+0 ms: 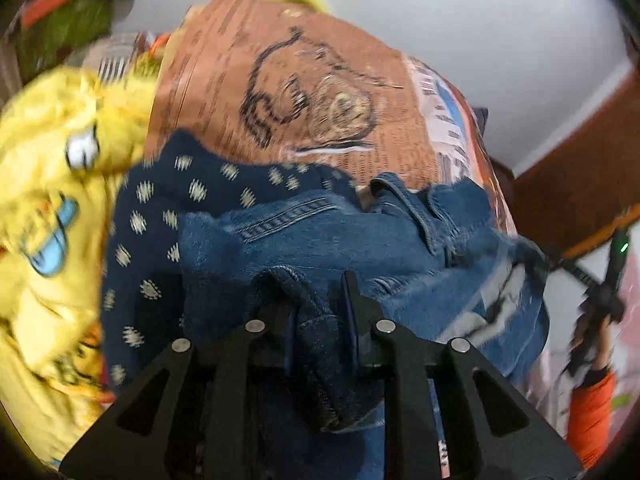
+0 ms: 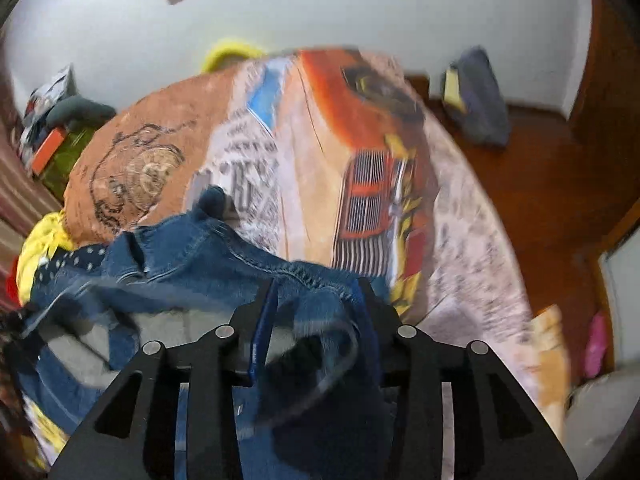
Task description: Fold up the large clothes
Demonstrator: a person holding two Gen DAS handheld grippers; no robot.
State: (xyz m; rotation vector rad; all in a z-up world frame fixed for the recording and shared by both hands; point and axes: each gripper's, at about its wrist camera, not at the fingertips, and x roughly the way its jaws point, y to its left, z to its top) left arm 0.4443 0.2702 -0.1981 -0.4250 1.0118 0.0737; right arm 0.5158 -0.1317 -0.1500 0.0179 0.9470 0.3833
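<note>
Crumpled blue denim garment [image 1: 360,232], lifted over the printed orange bedspread [image 2: 320,152], is pinched by left hand-held gripper [image 1: 322,304] and right hand-held gripper [image 2: 316,300]; both edges should be kept taut and level while spreading.

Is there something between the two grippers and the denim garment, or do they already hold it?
Nothing stands between them. The left gripper has a fold of the denim garment between its fingers, and the right gripper likewise has denim bunched between its fingers. Both appear shut on the cloth, above the printed bedspread.
</note>
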